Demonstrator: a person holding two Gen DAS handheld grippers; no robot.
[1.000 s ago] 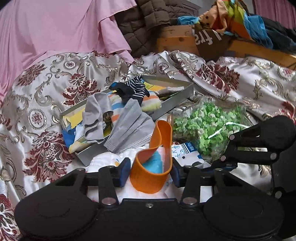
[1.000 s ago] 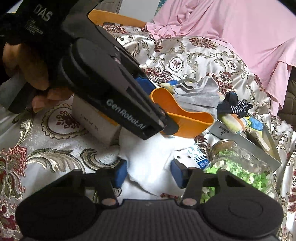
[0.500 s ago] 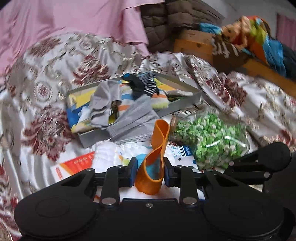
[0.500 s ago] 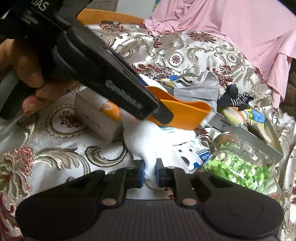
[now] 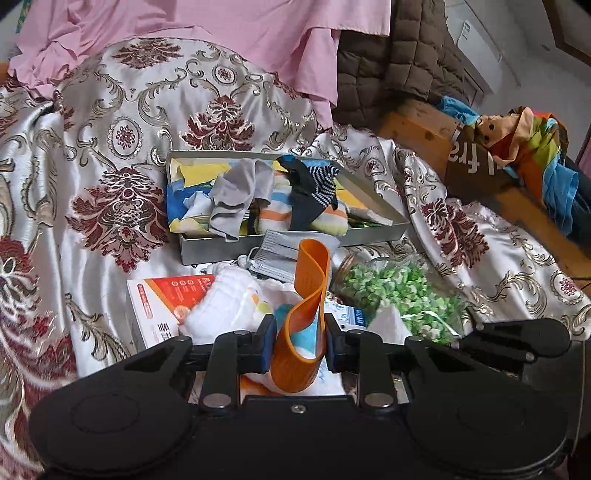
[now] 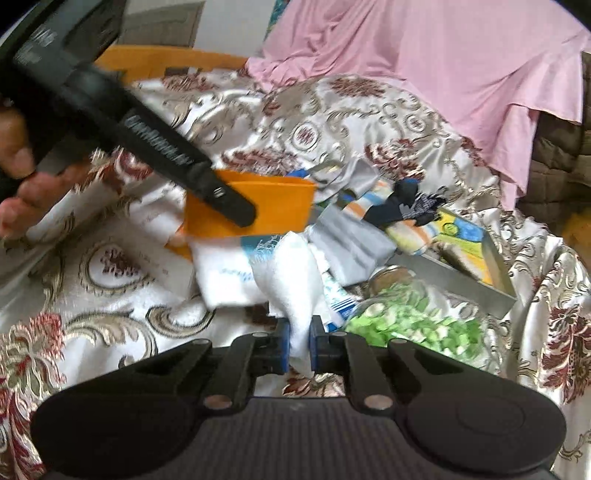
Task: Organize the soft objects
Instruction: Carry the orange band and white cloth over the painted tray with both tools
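Observation:
My left gripper [image 5: 300, 345] is shut on an orange elastic band [image 5: 306, 306], a loop standing up between the pads; it also shows in the right wrist view [image 6: 273, 206]. My right gripper [image 6: 298, 345] is shut on a white cloth [image 6: 291, 280] and lifts its corner off the bed; the cloth also shows in the left wrist view [image 5: 236, 299]. Beyond lies a grey metal tray [image 5: 373, 236] holding socks: a grey one [image 5: 236, 195], a dark striped one [image 5: 314, 188] and a pastel striped one [image 5: 280, 218]. A grey face mask [image 5: 280, 254] lies against the tray's front.
A glass jar of green bits [image 5: 399, 291] lies on its side right of the cloth. An orange and white box [image 5: 166, 306] lies at the left. A patterned satin bedspread [image 5: 110, 184] covers the bed, with a pink sheet [image 5: 221, 33] behind and a wooden frame [image 5: 424, 140] at right.
My right gripper has closed on the white cloth and raised its corner. My left gripper holds the orange band and has swung left and risen, the tray now seen more squarely.

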